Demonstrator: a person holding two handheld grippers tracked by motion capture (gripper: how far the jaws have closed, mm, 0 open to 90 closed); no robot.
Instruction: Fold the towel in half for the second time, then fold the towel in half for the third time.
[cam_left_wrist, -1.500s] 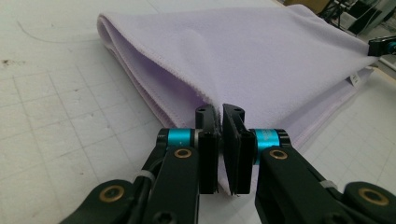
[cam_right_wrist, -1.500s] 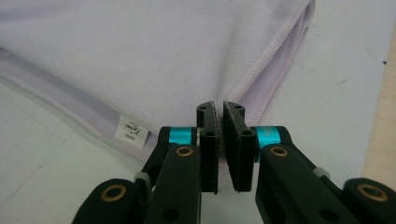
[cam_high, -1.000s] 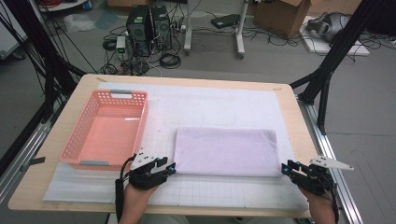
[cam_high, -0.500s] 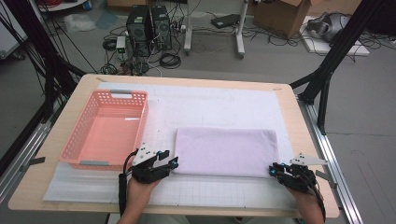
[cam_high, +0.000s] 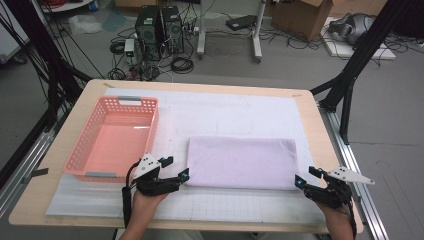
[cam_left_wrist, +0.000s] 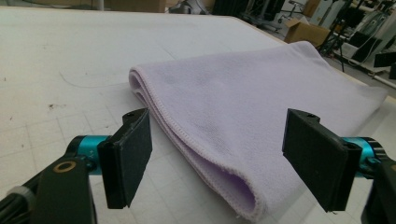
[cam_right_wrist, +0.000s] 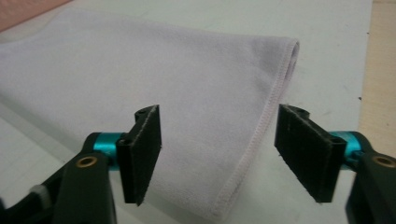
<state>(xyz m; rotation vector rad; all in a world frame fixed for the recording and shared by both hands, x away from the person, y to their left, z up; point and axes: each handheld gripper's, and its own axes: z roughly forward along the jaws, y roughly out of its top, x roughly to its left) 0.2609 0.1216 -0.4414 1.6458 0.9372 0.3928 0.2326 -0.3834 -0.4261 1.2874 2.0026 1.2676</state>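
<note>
A folded lilac towel (cam_high: 242, 161) lies flat on the white mat, right of the middle. My left gripper (cam_high: 176, 167) sits at its near left corner and my right gripper (cam_high: 306, 176) at its near right corner. In the left gripper view the towel's folded corner (cam_left_wrist: 233, 102) lies between the wide-apart jaws of the left gripper (cam_left_wrist: 224, 140), and no pad touches it. In the right gripper view the stitched corner of the towel (cam_right_wrist: 140, 65) lies between the jaws of the right gripper (cam_right_wrist: 219, 144), also untouched. Both pairs of jaws have just been opening.
A pink plastic basket (cam_high: 80, 145) stands on the left of the white gridded mat (cam_high: 225, 110), close behind my left gripper. The table's right edge (cam_high: 325, 135) runs just beyond the towel. Black frame legs and cables stand on the floor beyond the table.
Both grippers' jaws have spread wider at the towel's near corners. The right gripper edged slightly left toward its corner. The towel has not moved.
</note>
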